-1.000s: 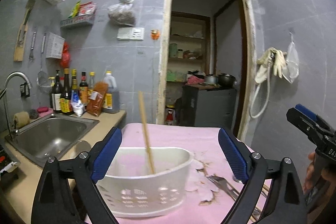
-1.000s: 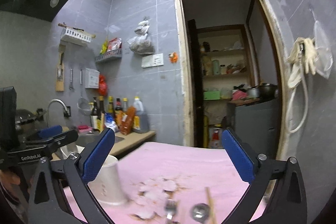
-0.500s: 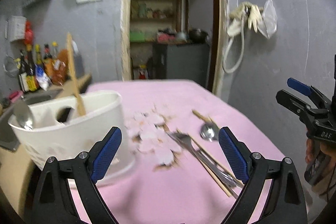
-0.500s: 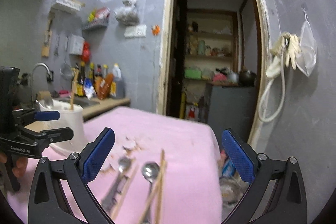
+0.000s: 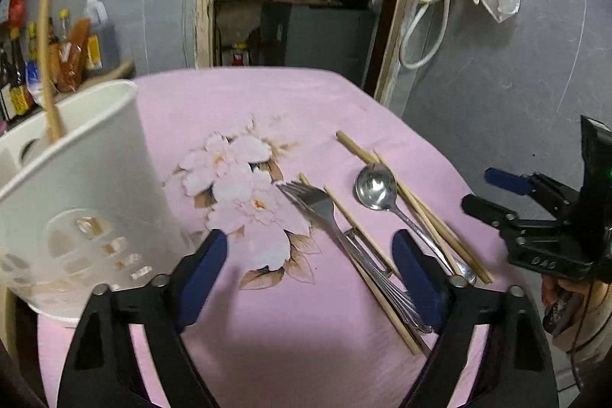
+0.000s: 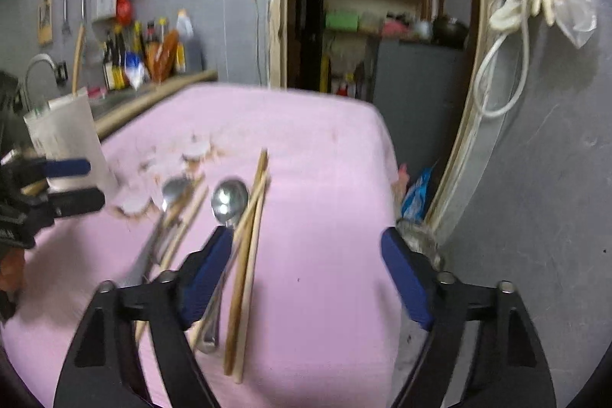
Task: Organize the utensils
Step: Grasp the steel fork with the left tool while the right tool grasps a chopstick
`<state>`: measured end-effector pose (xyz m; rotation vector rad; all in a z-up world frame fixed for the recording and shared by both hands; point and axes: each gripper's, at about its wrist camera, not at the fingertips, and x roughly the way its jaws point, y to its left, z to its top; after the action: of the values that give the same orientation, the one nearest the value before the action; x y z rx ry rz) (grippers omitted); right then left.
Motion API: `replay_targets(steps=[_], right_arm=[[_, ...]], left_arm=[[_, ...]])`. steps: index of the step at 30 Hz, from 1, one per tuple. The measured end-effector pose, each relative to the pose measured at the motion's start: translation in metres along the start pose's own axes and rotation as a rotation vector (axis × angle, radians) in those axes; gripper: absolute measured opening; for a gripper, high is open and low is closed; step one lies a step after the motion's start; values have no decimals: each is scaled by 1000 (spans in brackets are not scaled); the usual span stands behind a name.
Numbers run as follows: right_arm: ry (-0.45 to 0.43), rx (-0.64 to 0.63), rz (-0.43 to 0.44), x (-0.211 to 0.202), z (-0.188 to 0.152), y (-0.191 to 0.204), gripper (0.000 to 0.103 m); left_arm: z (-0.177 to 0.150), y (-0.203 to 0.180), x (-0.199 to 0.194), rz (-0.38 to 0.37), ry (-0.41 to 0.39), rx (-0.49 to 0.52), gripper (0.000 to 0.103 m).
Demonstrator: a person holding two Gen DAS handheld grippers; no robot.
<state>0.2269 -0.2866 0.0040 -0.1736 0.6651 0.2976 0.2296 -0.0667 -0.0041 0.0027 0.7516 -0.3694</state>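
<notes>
A: What is hidden or hard to make out?

B: The right wrist view is blurred throughout; the fork [image 6: 153,247] is seen there only as a smeared streak. The lower handle of the spoon [image 6: 229,197] is covered by the right gripper's left finger. In the left wrist view the fork [image 5: 325,217] handle end is hidden behind the right pad of the left gripper [image 5: 310,278]. The inside of the white utensil holder [image 5: 76,186] cannot be seen; one chopstick [image 5: 48,64] is noted standing in it, base hidden.

A: The claws?

B: Left gripper: jaws spread wide, nothing between them, held above the pink tablecloth [image 5: 267,102]. Right gripper [image 6: 306,278]: jaws likewise wide apart, nothing gripped; whether its left finger touches the spoon cannot be told.

A: Where are the utensils?

B: Laid flat on the cloth, right of the holder: fork, spoon [image 5: 373,186] and loose chopsticks [image 5: 413,205] side by side, some touching. Near the fork handle a flat metal piece is noted, not identifiable.
</notes>
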Motion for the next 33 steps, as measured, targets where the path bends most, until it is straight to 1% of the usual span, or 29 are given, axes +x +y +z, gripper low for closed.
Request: replay_targets(steps=[1,2,4,5,7,10,17,18,23,26,27,29,31,33], right_arm=[[23,-4,8,5,-1,0,63],[40,-8,16,10,-1,0,61],[62,-15,26,16,-2,2,55],[72,-18,34,19,-1,3,54],[91,-27,46,25,0,4,51],[115,-43,58,32,1,7,45],[138,-66,62,44,9,10,42],[144,-73,59,46,10,11,41],[162,-108,39,53,15,15,37],[169,-116,45,57,20,16,33],[172,-118,49,59,22,16,30],[182,-113,63,66,29,16,26],[197,-105,82,73,35,17,19],[217,-95,95,82,40,16,18]], left_arm=[[2,1,4,-4,15,-2,71],[3,1,7,-7,25,-2,69],[6,3,16,-17,54,-3,59],[7,3,19,-21,65,-3,56],[11,4,29,-31,88,-5,47],[16,9,39,-47,105,-24,39],[24,29,58,-104,155,-141,28],[25,30,59,-107,157,-146,25],[26,33,58,-131,142,-159,17],[26,32,57,-141,134,-162,13],[27,32,57,-144,132,-163,12],[27,30,57,-148,130,-162,11],[28,30,58,-151,130,-162,11],[30,29,60,-154,132,-161,11]])
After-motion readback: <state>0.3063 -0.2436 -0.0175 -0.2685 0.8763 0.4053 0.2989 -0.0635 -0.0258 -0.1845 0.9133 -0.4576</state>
